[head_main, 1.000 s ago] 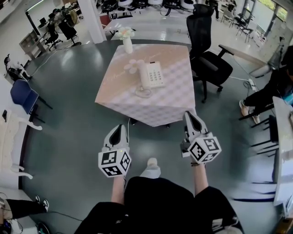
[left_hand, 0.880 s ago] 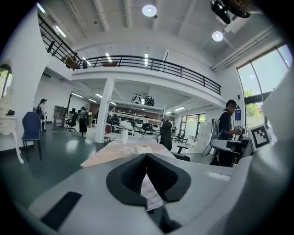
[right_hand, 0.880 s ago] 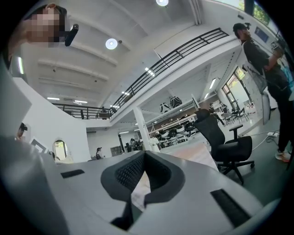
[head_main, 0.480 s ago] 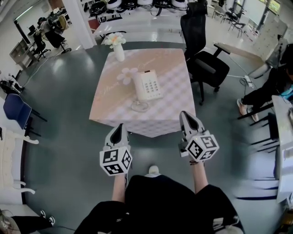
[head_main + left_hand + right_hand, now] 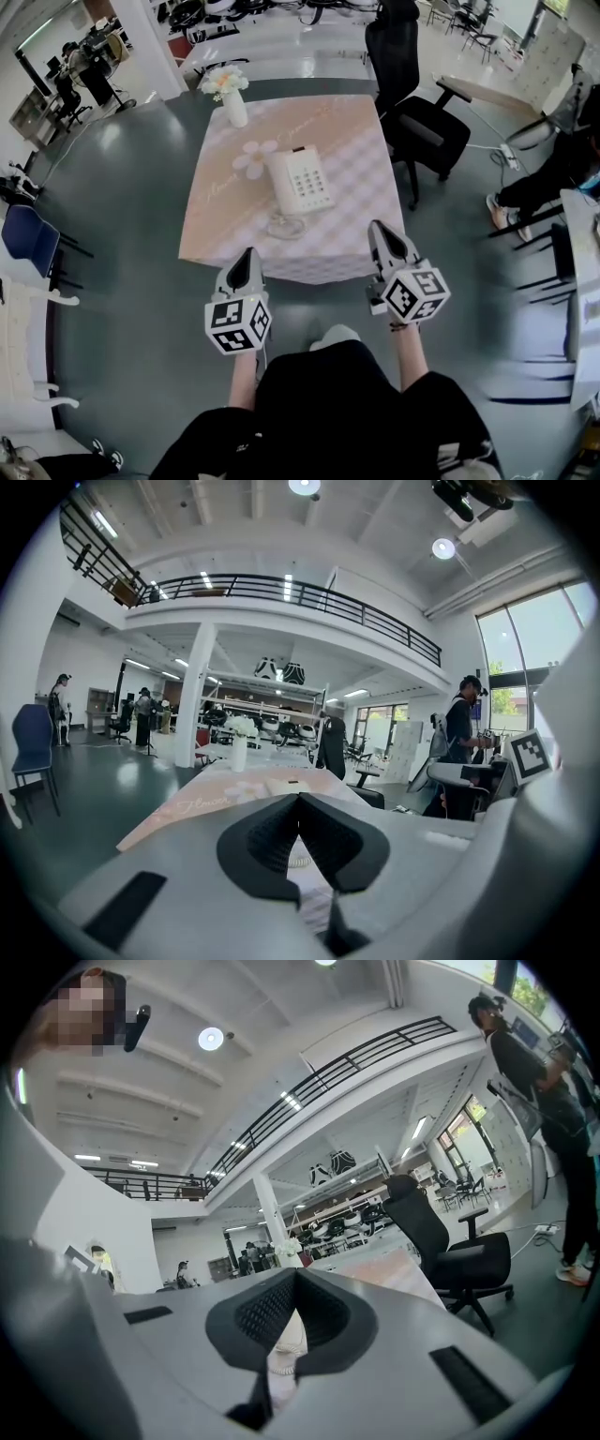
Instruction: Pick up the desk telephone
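while left hand-held gripper and right hand-held gripper are closed (empty) | boxy telephone

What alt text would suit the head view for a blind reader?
A white desk telephone sits on a pink-checked table, with a vase of flowers at its far corner. Nearer the viewer, the left gripper and right gripper, both shut and empty, point toward it.

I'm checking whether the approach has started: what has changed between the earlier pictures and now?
The person has stepped toward the table, and the left claw and right claw now show at its near edge. Nothing was grasped or let go. Both claws stayed shut and empty; the desk telephone lies untouched, the flower vase behind it.
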`<state>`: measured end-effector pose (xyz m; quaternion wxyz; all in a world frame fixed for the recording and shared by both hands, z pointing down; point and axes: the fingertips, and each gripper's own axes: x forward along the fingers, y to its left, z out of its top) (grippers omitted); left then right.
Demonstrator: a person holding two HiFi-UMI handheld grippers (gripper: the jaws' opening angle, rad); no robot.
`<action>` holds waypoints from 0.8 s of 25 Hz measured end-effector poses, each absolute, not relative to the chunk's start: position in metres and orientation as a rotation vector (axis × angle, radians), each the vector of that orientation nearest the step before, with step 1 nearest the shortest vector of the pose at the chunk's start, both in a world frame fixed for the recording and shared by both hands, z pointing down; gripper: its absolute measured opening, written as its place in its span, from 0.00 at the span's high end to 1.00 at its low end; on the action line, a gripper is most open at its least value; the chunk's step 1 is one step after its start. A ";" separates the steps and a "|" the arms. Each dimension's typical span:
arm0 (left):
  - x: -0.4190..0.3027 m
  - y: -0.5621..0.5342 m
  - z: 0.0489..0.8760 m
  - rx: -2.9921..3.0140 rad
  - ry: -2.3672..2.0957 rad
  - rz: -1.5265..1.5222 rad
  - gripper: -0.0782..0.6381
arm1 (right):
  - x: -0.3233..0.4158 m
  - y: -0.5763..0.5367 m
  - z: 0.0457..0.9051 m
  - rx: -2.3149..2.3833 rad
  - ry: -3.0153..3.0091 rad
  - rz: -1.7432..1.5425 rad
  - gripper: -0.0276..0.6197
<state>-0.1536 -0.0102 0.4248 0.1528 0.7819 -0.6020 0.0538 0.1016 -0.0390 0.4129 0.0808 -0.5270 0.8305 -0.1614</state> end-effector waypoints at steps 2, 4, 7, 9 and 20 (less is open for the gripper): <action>-0.155 -0.017 0.426 2.233 -1.726 0.159 0.89 | 0.100 -0.047 0.415 -1.578 2.488 -0.490 0.97; -0.156 -0.022 0.429 2.225 -1.724 0.162 0.89 | 0.097 -0.054 0.416 -1.574 2.493 -0.501 0.97; -0.160 -0.033 0.433 2.205 -1.731 0.165 0.89 | 0.089 -0.068 0.418 -1.552 2.520 -0.510 0.97; -0.162 -0.043 0.434 2.188 -1.742 0.161 0.89 | 0.083 -0.083 0.420 -1.533 2.548 -0.510 0.97; -0.158 -0.117 0.454 2.067 -1.740 0.178 0.89 | 0.073 -0.177 0.431 -1.445 2.653 -0.547 0.97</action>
